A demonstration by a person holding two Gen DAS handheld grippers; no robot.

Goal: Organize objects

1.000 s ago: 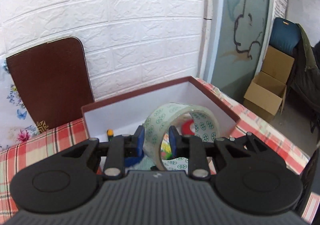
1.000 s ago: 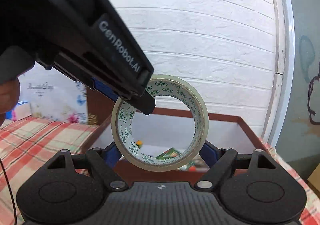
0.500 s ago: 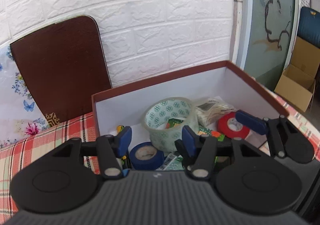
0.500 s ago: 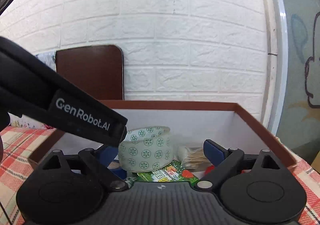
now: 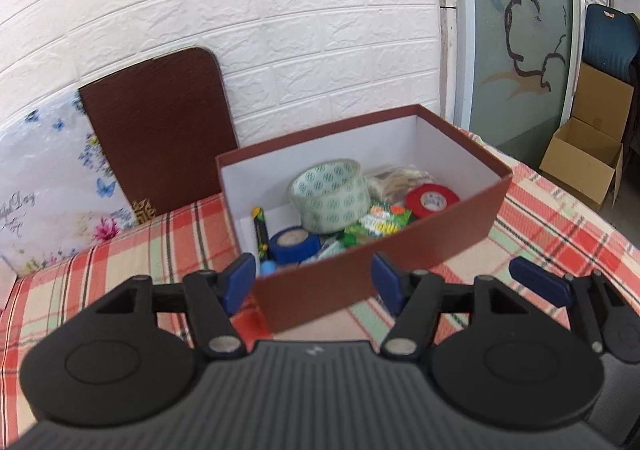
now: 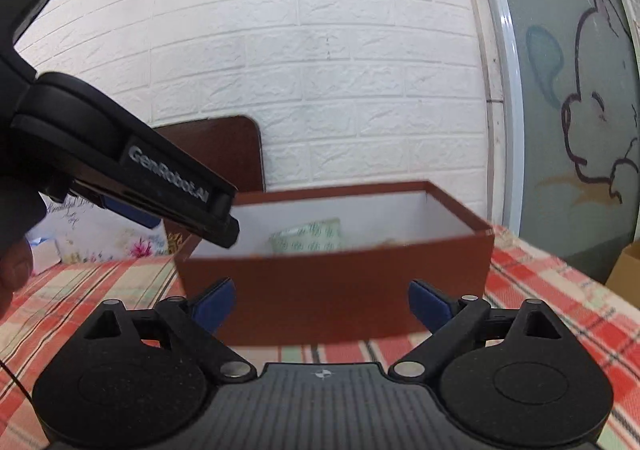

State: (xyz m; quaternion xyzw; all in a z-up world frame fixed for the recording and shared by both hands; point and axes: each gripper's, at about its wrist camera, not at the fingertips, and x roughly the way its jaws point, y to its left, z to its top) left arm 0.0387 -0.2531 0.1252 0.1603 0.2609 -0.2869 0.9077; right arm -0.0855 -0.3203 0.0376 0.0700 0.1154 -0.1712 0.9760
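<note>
A clear tape roll with green print lies inside the brown box, resting on a blue tape roll, green packets and a red tape roll. My left gripper hovers in front of the box's near wall, its jaws opening with nothing between them. My right gripper stands open and empty before the same box, where the printed roll shows blurred above the rim. The left gripper's body crosses the right wrist view at upper left.
A brown board and a floral panel lean against the white brick wall behind the box. The plaid tablecloth spreads around it. An open cardboard box sits on the floor at the far right.
Both grippers held the printed tape roll over the box, then opened and released it. The roll now lies in the box, and both grippers have backed away from it.
</note>
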